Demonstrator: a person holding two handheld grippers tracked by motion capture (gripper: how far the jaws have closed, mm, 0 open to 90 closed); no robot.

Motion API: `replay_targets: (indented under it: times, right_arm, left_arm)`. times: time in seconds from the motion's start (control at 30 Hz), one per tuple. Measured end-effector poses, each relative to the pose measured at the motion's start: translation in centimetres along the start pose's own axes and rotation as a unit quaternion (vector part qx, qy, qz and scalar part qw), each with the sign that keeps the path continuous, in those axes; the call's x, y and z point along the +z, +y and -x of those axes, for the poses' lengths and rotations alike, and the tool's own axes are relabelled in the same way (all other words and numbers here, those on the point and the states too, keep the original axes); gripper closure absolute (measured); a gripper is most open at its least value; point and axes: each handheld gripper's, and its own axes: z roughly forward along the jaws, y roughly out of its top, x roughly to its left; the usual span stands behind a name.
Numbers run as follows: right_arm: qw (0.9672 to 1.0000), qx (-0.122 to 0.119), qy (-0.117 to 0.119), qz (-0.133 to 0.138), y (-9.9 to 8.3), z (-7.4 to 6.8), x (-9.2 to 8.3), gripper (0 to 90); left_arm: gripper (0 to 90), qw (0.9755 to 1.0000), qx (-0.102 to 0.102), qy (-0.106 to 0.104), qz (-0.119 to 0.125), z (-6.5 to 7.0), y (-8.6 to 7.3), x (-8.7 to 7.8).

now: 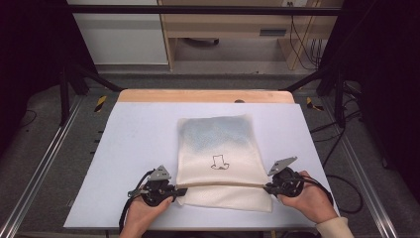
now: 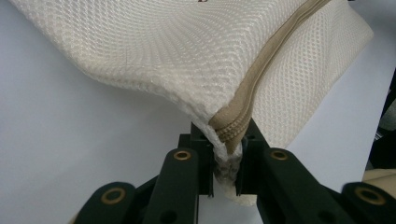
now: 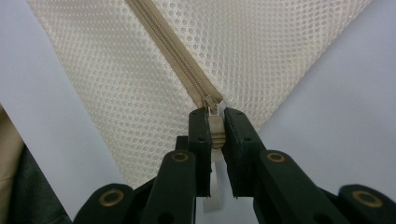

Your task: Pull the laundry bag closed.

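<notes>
Currently: cream mesh bag [image 1: 219,153] flat on pale desk [image 1: 129,144], centre, nearer person's edge. Long axis runs away from person; zipper [image 1: 223,184] crosses bag's near end left-right. Small dark print [image 1: 219,162] on top, too small to read. Left gripper [image 1: 174,191] jaws clamped narrow on bag's zipper-end corner [image 2: 227,140]; corner tip hidden between jaws. Right gripper [image 1: 268,187] jaws pinching zipper pull [image 3: 215,128]; pull's lower part partly hidden between jaws.
</notes>
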Motion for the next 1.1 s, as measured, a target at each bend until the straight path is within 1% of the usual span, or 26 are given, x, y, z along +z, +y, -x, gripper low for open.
replay_targets:
  times: [0.03, 0.1, 0.17, 0.2, 0.23, 0.27, 0.3, 0.33, 0.4, 0.43, 0.47, 0.53, 0.57, 0.63, 0.7, 0.77, 0.8, 0.87, 0.93, 0.97, 1.0, 1.03, 1.07, 1.1]
  right_arm:
    - [1.0, 0.002, 0.0, -0.001, 0.0, 0.0, 0.0, 81.6]
    - [1.0, 0.004, 0.002, -0.001, 0.1, -0.1, 0.1, 79.2]
    - [0.9999, 0.002, 0.001, 0.013, 0.3, -0.1, -0.1, 70.4]
    - [0.9998, 0.006, 0.002, 0.018, 0.5, -0.2, -0.2, 65.7]
    - [0.9996, 0.008, 0.002, 0.027, 0.7, -0.3, -0.3, 62.1]
    - [0.9993, 0.007, -0.002, 0.038, 1.1, -0.3, -0.3, 57.5]
    - [0.9991, 0.008, -0.003, 0.043, 1.3, -0.4, -0.4, 54.2]
    - [0.9986, 0.013, -0.007, 0.051, 1.6, -0.6, -0.4, 48.5]
    - [0.9979, 0.014, -0.014, 0.061, 2.1, -0.7, -0.5, 41.6]
    - [0.9973, 0.017, -0.019, 0.069, 2.3, -0.8, -0.5, 36.5]
    - [0.9962, 0.018, -0.03, 0.08, 2.6, -0.9, -0.4, 32.5]
    - [0.9949, 0.023, -0.039, 0.09, 2.9, -0.8, -0.3, 27.1]
    - [0.9941, 0.026, -0.046, 0.095, 3.1, -0.8, -0.3, 24.5]
    - [0.9928, 0.029, -0.051, 0.104, 3.3, -0.7, -0.2, 20.3]
    - [0.9915, 0.036, -0.058, 0.111, 3.6, -0.5, -0.1, 15.7]
    - [0.9904, 0.039, -0.059, 0.119, 3.8, -0.5, -0.1, 14.0]
    - [0.9892, 0.042, -0.06, 0.127, 3.9, -0.5, -0.2, 11.9]
    - [0.9878, 0.049, -0.061, 0.135, 4.2, -0.5, -0.3, 9.1]
    - [0.9862, 0.052, -0.066, 0.143, 4.4, -0.5, -0.4, 7.8]
    - [0.9859, 0.053, -0.069, 0.143, 4.4, -0.5, -0.5, 7.0]
    - [0.9854, 0.056, -0.071, 0.144, 4.5, -0.5, -0.6, 6.8]
    - [0.9849, 0.06, -0.073, 0.145, 4.6, -0.5, -0.7, 6.9]
    - [0.9841, 0.063, -0.081, 0.145, 4.6, -0.4, -0.9, 6.9]
    - [0.9831, 0.067, -0.086, 0.147, 4.6, -0.4, -1.0, 7.0]
  left_arm:
    - [78.5, 1.0, -0.003, 0.0, 0.002, 0.0, 0.0, 0.0]
    - [72.7, 1.0, -0.005, 0.003, 0.008, 0.0, 0.0, -0.3]
    - [66.6, 0.9998, -0.009, 0.006, 0.016, 0.0, -0.1, -0.7]
    - [60.5, 0.9997, -0.009, 0.013, 0.017, 0.0, -0.2, -0.9]
    - [56.6, 0.9995, -0.01, 0.023, 0.018, 0.0, -0.3, -1.2]
    - [52.5, 0.9993, -0.014, 0.027, 0.021, -0.1, -0.3, -1.3]
    - [48.9, 0.999, -0.019, 0.033, 0.024, -0.2, -0.4, -1.5]
    - [43.7, 0.9988, -0.017, 0.039, 0.024, -0.2, -0.4, -1.7]
    - [38.6, 0.9982, -0.014, 0.052, 0.025, -0.3, -0.3, -1.9]
    - [36.5, 0.9977, -0.015, 0.059, 0.029, -0.2, -0.4, -2.1]
    - [33.0, 0.9973, -0.011, 0.066, 0.031, -0.2, -0.3, -2.2]
    - [29.5, 0.9964, -0.007, 0.076, 0.037, -0.2, -0.2, -2.5]
    - [26.8, 0.9956, -0.006, 0.084, 0.04, -0.2, -0.2, -2.6]
    - [20.9, 0.9942, -0.006, 0.097, 0.045, -0.2, -0.1, -2.8]
    - [17.9, 0.9933, -0.003, 0.104, 0.049, -0.2, 0.0, -3.0]
    - [16.6, 0.9915, 0.001, 0.117, 0.056, -0.2, 0.1, -3.2]
    - [14.9, 0.9909, 0.0, 0.122, 0.058, -0.2, 0.2, -3.4]
    - [13.6, 0.9902, 0.002, 0.128, 0.056, -0.4, 0.2, -3.7]
    - [12.7, 0.9901, -0.002, 0.13, 0.052, -0.6, 0.2, -3.9]
    - [12.4, 0.9895, -0.007, 0.135, 0.051, -0.7, 0.2, -4.0]
    - [12.0, 0.9894, -0.008, 0.136, 0.049, -0.8, 0.1, -4.1]
    - [11.4, 0.9897, -0.011, 0.135, 0.047, -1.0, 0.1, -4.3]
    - [11.3, 0.9898, -0.014, 0.134, 0.044, -1.1, 0.1, -4.4]
    - [11.4, 0.9901, -0.014, 0.136, 0.032, -1.3, 0.2, -4.6]
